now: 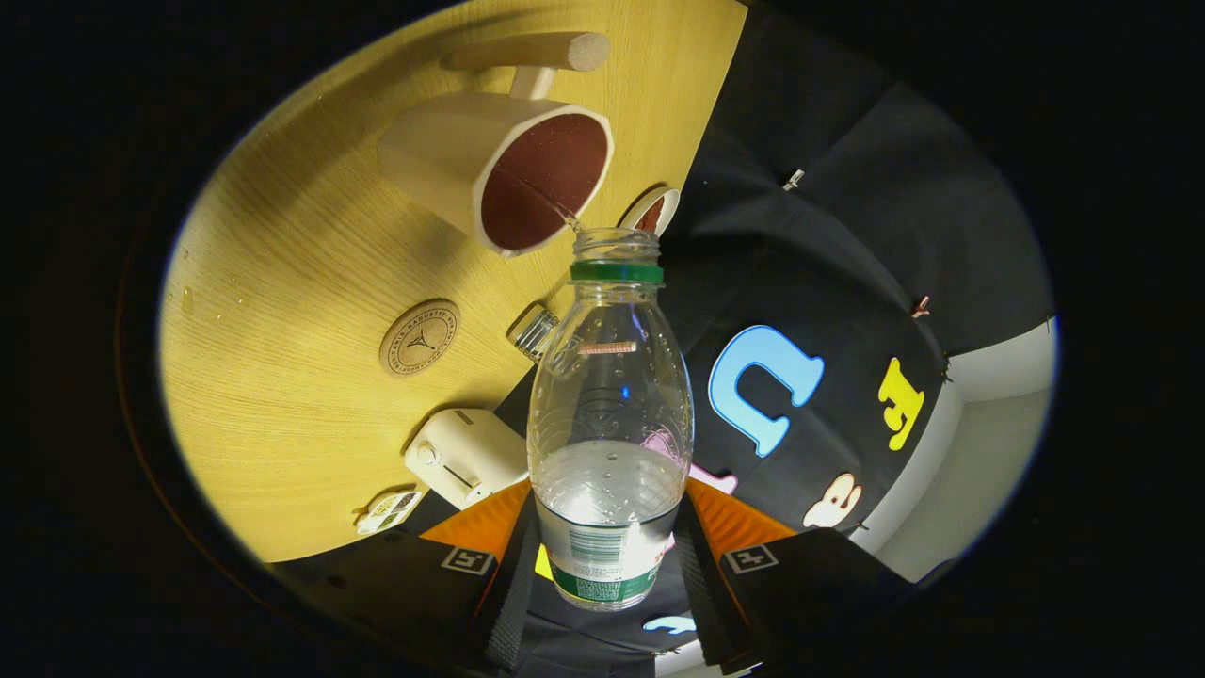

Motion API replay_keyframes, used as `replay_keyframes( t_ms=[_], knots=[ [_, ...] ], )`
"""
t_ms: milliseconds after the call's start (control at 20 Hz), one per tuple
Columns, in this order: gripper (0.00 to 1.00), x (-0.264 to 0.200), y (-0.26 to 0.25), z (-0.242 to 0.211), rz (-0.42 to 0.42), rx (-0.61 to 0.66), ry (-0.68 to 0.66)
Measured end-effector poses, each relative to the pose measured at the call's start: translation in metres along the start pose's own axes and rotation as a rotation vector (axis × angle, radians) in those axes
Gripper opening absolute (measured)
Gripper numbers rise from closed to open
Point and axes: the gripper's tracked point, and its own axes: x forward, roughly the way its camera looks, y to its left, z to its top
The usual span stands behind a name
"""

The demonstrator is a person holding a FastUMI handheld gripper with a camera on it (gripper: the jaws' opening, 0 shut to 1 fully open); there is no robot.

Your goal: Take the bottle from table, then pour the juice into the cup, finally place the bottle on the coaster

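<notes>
Nearby, coaster [420, 337], toaster [466, 455]; gripper [607, 565] tight around tilted bottle [610, 414].

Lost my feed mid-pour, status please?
Gripper shut on clear plastic bottle, tilted. Thin stream from its open neck into cream wooden cup. Round cork coaster free on yellow wooden table. Nothing in the way.

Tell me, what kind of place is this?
Probably a staged recording booth: a wooden table with a cup and coaster, backed by black cloth. The gripper holds a bottle.
</notes>
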Motion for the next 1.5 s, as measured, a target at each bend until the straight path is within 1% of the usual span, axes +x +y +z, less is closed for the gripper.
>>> replay_keyframes(
  t_ms=[600, 800, 950, 1100, 1350, 1500],
  knots=[
    [0.73, 0.000, 0.002, 0.001, 0.008, 0.003, -0.014],
    [0.73, 0.000, 0.007, -0.001, 0.037, 0.049, -0.002],
    [0.73, 0.001, 0.018, -0.002, 0.076, 0.141, 0.013],
    [0.73, -0.001, 0.032, 0.002, 0.130, 0.264, 0.024],
    [0.73, -0.006, 0.063, 0.013, 0.223, 0.553, 0.050],
    [0.73, -0.005, 0.072, 0.021, 0.263, 0.723, 0.035]
  ],
)
